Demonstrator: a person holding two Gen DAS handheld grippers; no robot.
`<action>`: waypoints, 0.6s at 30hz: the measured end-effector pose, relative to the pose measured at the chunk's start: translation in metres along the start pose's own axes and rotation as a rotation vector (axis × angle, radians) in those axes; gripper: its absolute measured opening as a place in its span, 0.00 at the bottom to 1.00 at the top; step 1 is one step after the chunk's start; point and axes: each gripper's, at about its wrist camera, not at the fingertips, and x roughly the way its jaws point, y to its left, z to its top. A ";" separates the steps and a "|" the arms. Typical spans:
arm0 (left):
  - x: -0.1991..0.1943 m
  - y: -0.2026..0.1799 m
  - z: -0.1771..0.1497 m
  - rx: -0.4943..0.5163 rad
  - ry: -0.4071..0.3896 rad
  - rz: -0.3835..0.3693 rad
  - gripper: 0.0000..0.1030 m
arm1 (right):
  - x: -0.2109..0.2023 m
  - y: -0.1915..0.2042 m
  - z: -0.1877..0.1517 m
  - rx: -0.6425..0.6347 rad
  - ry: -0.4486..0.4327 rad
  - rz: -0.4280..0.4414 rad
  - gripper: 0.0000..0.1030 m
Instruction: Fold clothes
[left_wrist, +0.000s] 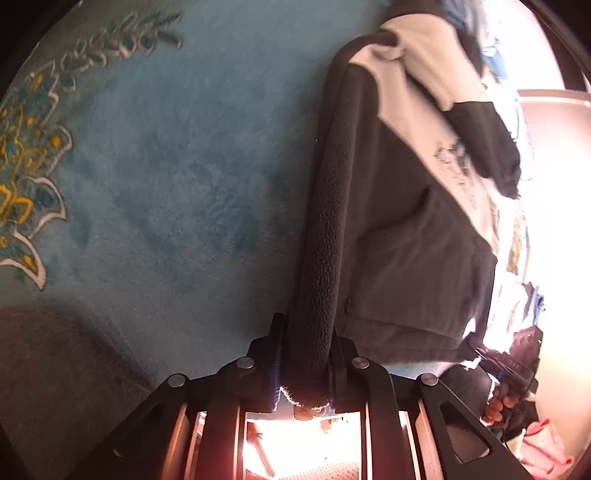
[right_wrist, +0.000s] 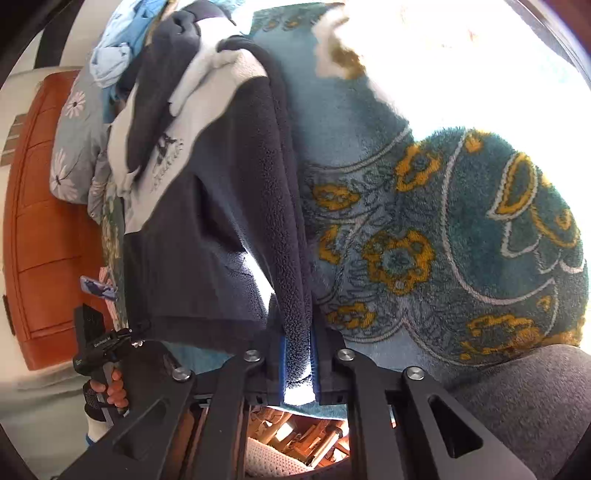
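A dark grey and white fleece jacket (left_wrist: 399, 221) lies on a teal patterned blanket (left_wrist: 177, 177). My left gripper (left_wrist: 308, 332) is shut on the jacket's thick rolled edge, which runs up the middle of the left wrist view. In the right wrist view the same jacket (right_wrist: 207, 229) hangs to the left, and my right gripper (right_wrist: 297, 332) is shut on another fleecy edge of it. The other gripper (right_wrist: 96, 347), held by a hand (right_wrist: 114, 387), shows at the lower left of the right wrist view. The jacket's white chest panel (right_wrist: 155, 155) carries a dark print.
A heap of blue and pale clothes (right_wrist: 118, 55) lies beyond the jacket. A flowered pillow (right_wrist: 74, 147) rests against an orange headboard (right_wrist: 40, 229). The blanket (right_wrist: 424, 229) has yellow flower patterns. Strong glare washes out the far right (left_wrist: 554, 221). A grey trouser leg (right_wrist: 524, 406) sits at lower right.
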 end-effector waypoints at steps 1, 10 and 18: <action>-0.008 0.001 0.000 -0.009 -0.014 -0.032 0.16 | -0.003 0.000 0.000 0.000 -0.005 0.018 0.09; -0.073 -0.009 0.047 -0.106 -0.149 -0.322 0.15 | -0.059 0.016 0.038 0.056 -0.160 0.366 0.09; -0.100 -0.041 0.115 -0.118 -0.185 -0.383 0.15 | -0.083 0.071 0.114 0.000 -0.204 0.424 0.09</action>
